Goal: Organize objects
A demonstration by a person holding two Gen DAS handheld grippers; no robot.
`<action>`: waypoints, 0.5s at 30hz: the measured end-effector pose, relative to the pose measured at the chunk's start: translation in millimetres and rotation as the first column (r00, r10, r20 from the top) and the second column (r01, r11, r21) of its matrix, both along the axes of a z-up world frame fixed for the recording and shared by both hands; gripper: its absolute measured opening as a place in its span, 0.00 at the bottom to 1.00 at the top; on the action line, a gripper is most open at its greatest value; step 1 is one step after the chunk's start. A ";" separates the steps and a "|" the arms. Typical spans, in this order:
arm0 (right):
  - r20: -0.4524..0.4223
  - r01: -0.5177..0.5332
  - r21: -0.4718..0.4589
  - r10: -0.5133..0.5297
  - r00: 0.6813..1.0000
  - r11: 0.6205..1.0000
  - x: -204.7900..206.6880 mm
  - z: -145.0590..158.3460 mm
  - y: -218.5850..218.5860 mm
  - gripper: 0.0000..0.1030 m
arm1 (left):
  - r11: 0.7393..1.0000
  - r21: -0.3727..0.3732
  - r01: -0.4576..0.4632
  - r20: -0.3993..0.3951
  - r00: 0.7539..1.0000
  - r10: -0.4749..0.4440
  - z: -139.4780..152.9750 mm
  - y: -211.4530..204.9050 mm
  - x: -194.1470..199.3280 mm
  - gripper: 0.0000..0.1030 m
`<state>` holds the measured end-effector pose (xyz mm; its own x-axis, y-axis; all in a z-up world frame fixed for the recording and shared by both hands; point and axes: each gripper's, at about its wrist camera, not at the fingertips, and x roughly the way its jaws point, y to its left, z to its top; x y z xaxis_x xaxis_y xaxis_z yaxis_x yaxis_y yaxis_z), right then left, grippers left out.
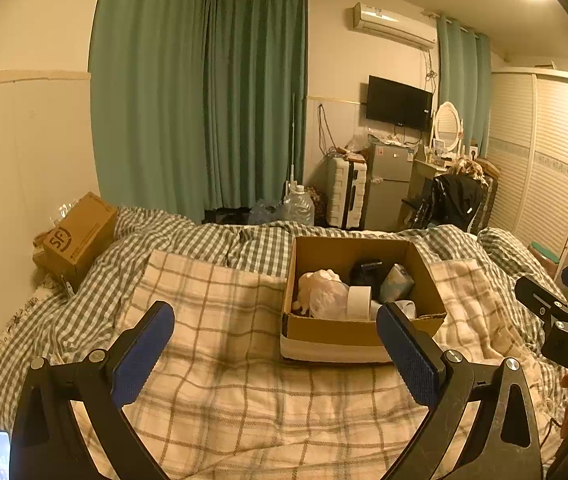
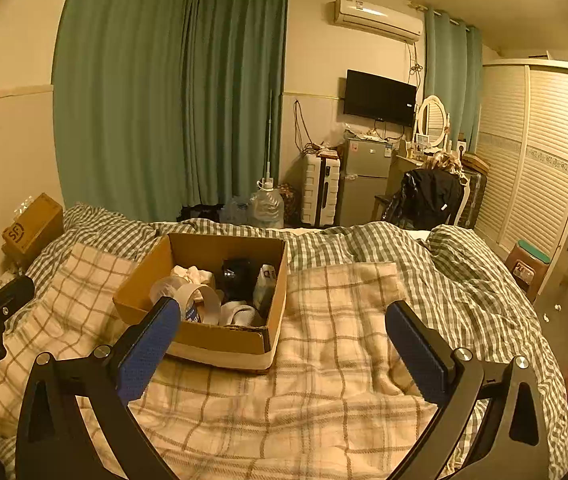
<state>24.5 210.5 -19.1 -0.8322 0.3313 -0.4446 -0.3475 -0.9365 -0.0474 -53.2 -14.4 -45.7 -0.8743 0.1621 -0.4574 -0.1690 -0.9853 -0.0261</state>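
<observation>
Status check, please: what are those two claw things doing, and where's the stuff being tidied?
Left gripper open, empty. Right gripper open, empty. Cardboard box of items on the bed, ahead of both. Nothing blocking.

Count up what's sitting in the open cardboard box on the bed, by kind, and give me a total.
Counting what shows in the open cardboard box; anything buried underneath is hidden.
Tape rolls: 2
Crumpled plastic bags: 1
Black objects: 1
Printed packets: 1
Total: 5
Both the left claw and the right claw are open and empty.
</observation>
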 end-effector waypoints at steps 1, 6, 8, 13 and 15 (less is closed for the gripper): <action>0.001 0.000 -0.001 0.000 1.000 1.000 0.1 -0.3 -0.4 1.00 | 1.000 0.004 0.000 0.003 1.000 0.000 -0.7 0.1 -0.3 1.00; 0.006 0.004 -0.009 -0.004 1.000 1.000 0.1 -2.3 0.8 1.00 | 1.000 0.006 -0.007 0.008 1.000 0.007 -1.9 -0.6 -2.2 1.00; 0.004 0.005 -0.008 -0.005 1.000 1.000 0.3 -2.4 0.8 1.00 | 1.000 0.003 -0.010 0.007 1.000 0.010 -2.4 -1.0 -2.2 1.00; 0.009 0.001 -0.011 -0.001 1.000 1.000 -0.4 -3.4 0.8 1.00 | 1.000 0.003 -0.011 0.013 1.000 0.011 -4.7 -1.3 -2.5 1.00; 0.009 0.001 -0.012 -0.001 1.000 1.000 -0.8 -3.6 0.8 1.00 | 1.000 -0.005 -0.012 0.014 1.000 0.012 -5.4 -0.6 -2.6 1.00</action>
